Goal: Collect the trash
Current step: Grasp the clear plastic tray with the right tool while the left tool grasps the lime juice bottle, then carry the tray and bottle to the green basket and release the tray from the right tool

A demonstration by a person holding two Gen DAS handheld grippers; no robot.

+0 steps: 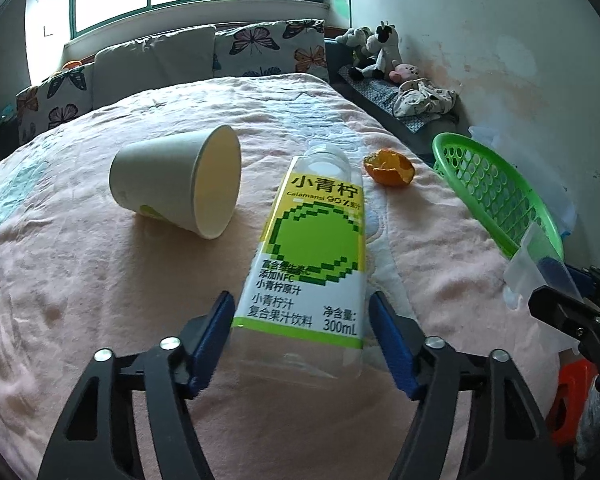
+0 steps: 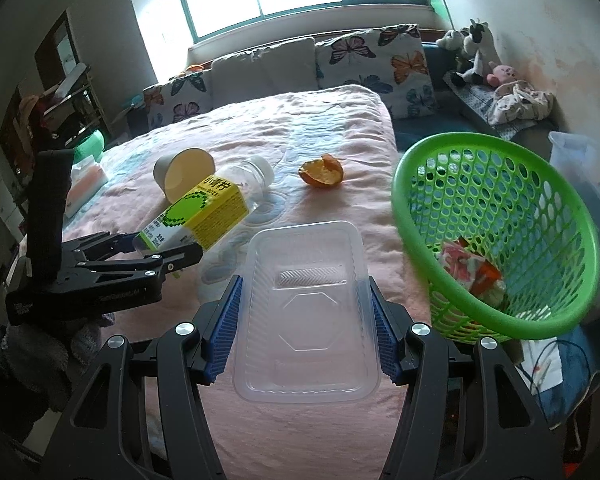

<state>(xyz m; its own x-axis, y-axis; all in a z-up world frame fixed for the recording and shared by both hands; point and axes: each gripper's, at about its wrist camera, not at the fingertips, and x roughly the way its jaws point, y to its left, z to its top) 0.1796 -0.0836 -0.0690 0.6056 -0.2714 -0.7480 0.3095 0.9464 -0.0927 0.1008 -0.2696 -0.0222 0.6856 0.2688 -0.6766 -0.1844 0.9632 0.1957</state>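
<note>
My left gripper (image 1: 302,326) clamps the juice bottle (image 1: 308,252) low on its base; my right gripper (image 2: 305,328) holds the clear plastic tray (image 2: 306,312) just beside the green basket (image 2: 496,236). I'd keep both level and release over the rim.

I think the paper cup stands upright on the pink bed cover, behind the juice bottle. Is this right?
Not quite. The paper cup lies on its side, its open mouth facing the camera, not upright. It is on the pink bed cover, behind the juice bottle. The left wrist view shows this.
</note>
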